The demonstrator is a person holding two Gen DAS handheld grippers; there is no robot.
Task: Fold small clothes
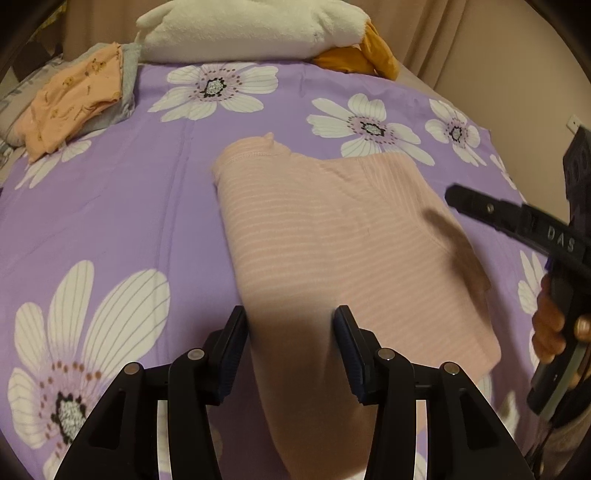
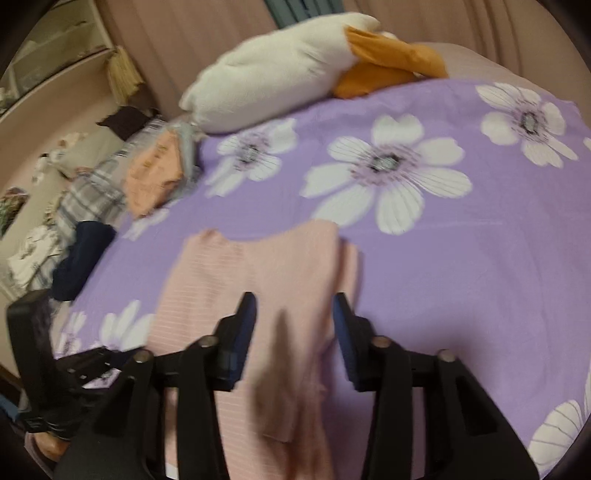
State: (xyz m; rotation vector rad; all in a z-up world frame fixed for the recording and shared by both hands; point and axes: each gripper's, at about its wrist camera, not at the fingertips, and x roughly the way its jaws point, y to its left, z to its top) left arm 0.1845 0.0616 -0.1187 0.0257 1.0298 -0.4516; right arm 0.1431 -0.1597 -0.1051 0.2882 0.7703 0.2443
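Note:
A pink striped garment (image 1: 332, 236) lies partly folded on the purple flowered bedspread (image 1: 122, 206); it also shows in the right wrist view (image 2: 258, 280). My left gripper (image 1: 291, 317) is open and empty, hovering over the garment's near end. My right gripper (image 2: 293, 304) is open and empty above the garment's right side. The right gripper also shows in the left wrist view (image 1: 454, 195) at the right, held by a hand. The left gripper's body (image 2: 37, 354) shows at the lower left of the right wrist view.
A stack of folded clothes, orange on grey (image 1: 74, 99), sits at the far left of the bed. A white plush toy with orange parts (image 1: 251, 29) lies at the head. A dark blue bundle (image 2: 83, 254) and plaid fabric lie off the bed's left edge.

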